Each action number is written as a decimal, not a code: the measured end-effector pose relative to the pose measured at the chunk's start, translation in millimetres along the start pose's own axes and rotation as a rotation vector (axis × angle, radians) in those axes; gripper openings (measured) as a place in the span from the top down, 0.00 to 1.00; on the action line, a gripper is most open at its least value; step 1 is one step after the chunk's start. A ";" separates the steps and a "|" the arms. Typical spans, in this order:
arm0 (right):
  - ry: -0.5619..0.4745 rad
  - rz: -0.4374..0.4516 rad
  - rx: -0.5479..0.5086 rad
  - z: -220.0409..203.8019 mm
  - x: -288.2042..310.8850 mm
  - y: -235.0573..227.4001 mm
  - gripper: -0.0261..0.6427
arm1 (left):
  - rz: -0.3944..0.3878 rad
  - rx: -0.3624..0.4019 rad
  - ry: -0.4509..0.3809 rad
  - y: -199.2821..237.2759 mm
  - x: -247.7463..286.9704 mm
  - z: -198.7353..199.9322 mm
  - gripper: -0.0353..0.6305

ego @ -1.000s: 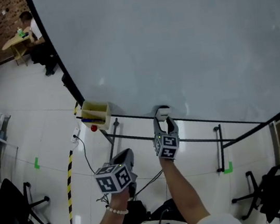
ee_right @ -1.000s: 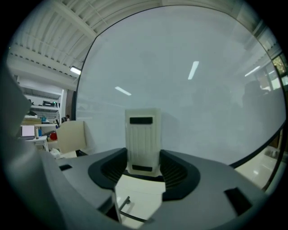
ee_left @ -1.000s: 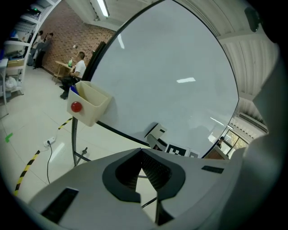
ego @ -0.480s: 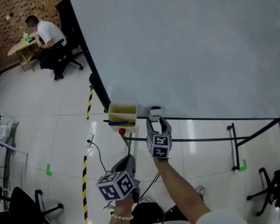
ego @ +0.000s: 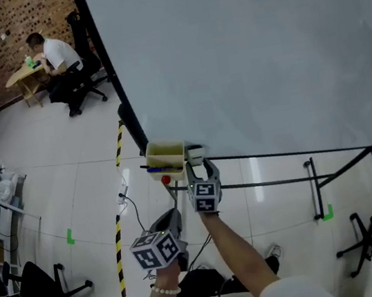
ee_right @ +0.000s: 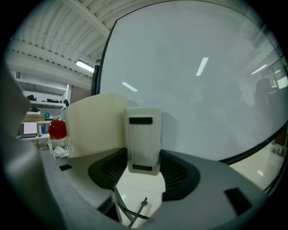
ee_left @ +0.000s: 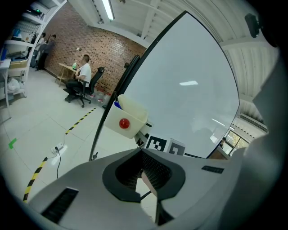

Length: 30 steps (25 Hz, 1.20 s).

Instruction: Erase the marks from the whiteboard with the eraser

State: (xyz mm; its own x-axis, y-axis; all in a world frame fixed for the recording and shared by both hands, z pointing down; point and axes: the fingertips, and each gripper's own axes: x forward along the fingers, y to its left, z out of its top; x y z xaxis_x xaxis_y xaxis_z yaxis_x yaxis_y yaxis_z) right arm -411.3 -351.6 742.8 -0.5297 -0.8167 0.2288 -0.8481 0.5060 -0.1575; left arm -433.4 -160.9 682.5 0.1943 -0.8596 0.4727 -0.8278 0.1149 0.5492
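Note:
The whiteboard fills the upper right of the head view, and I see no marks on it. My right gripper is shut on the white eraser, held at the board's bottom edge. In the right gripper view the eraser stands upright between the jaws against the board. A cream bin hangs just left of the eraser. My left gripper hangs lower, away from the board, its jaws together with nothing between them.
A red magnet sits on the cream bin. The board's stand legs reach over the tiled floor. Yellow-black tape runs along the floor. A person sits at a table far left. Office chairs stand lower left and lower right.
The right gripper has carried the eraser left along the board's bottom edge until it sits beside the cream bin. The left gripper stays low.

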 end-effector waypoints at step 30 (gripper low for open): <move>-0.004 -0.179 -0.014 23.1 -122.2 -321.6 0.58 | -0.002 0.179 0.051 -219.2 101.8 -69.3 0.97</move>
State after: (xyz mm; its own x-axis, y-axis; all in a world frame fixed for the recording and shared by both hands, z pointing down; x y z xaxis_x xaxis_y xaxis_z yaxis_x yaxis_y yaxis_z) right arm -73.6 -421.0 743.3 -0.3703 -0.8951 0.2485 -0.9289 0.3562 -0.1013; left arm -195.7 -239.1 658.0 0.2186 -0.8326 0.5089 -0.9069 0.0190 0.4208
